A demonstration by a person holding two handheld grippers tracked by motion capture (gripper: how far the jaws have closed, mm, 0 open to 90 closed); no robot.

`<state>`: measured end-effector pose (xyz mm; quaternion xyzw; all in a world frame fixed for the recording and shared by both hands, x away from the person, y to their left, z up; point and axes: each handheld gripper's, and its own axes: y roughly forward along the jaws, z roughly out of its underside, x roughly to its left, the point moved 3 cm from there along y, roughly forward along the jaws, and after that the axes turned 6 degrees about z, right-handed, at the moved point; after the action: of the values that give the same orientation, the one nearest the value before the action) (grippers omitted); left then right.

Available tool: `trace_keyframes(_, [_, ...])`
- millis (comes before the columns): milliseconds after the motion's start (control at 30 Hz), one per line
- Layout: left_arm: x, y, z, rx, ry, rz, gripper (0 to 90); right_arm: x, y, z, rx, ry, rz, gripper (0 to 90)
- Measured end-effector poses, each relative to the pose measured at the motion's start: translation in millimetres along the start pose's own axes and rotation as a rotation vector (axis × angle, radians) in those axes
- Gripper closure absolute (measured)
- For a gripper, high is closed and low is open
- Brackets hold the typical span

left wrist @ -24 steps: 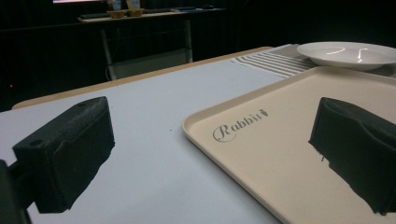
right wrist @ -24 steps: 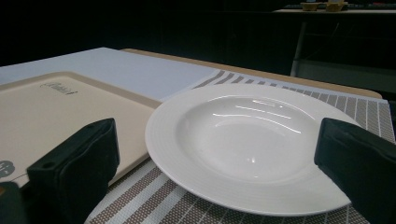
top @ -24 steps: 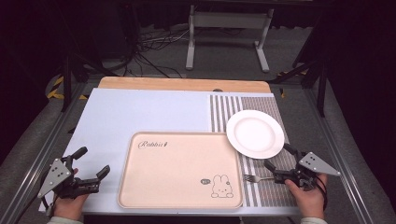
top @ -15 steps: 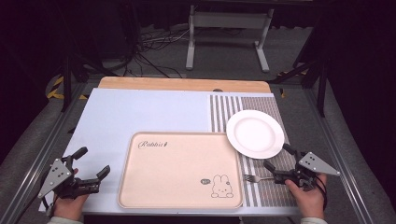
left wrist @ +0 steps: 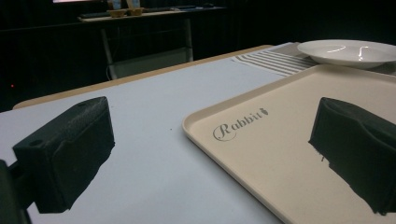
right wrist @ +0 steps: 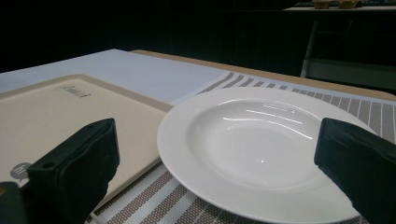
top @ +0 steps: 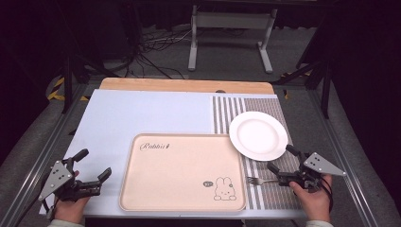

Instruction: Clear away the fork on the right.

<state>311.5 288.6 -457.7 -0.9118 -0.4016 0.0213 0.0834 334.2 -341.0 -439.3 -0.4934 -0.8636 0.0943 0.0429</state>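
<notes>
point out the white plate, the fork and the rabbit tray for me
white plate [top: 258,135], high view, centre of its well
fork [top: 259,180], high view, on the neck behind its tines
rabbit tray [top: 175,175], high view, bare middle of its surface

- The small fork [top: 257,180] beside the beige tray [top: 179,201] has its handle end hidden under the right gripper [top: 280,160].
- Tiny print beside the tray's rabbit drawing [top: 223,188] is too small to read.
- In the left gripper view, the white plate [left wrist: 349,50] beyond the tray is cut off by the right edge.
</notes>
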Motion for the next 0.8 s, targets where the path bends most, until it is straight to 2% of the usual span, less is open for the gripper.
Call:
trace_keyframes(167, [-0.3, -0.2, -0.1, 0.0, 0.0, 0.0, 0.5, -1.2, 8.9, -15.3, 0.04, -0.008, -0.023, 1.1])
trace_keyframes(267, [0.0, -0.6, -0.3, -0.005, 0.001, -0.001, 0.4, -1.0, 15.2, -23.2, 0.102, -0.017, -0.027, 1.7])
trace_keyframes(367, [0.4, -0.7, -0.1, -0.002, 0.0, -0.003, 0.5, -0.2, 17.8, -27.2, 0.126, -0.037, -0.049, 1.8])
trace_keyframes(500, [0.3, -0.4, -0.1, 0.0, 0.002, -0.003, 0.5, 0.6, 22.1, -33.2, 0.165, -0.06, -0.056, 1.8])
trace_keyframes(567, [-0.2, -0.1, 0.0, 0.001, 0.0, -0.003, 0.5, 1.8, 24.7, -36.5, 0.224, -0.104, -0.068, 3.0])
trace_keyframes(633, [-0.1, 0.3, 0.3, 0.002, 0.002, -0.004, 0.5, 2.5, 25.4, -37.6, 0.243, -0.119, -0.073, 3.5])
trace_keyframes(700, [-0.1, 0.9, 0.7, 0.004, 0.001, -0.002, 0.5, 4.8, 26.3, -42.3, 0.298, -0.172, -0.092, 5.7])
trace_keyframes(800, [0.1, 0.7, 0.4, 0.003, 0.003, -0.002, 0.5, 7.6, 26.5, -47.8, 0.359, -0.211, -0.115, 6.4])
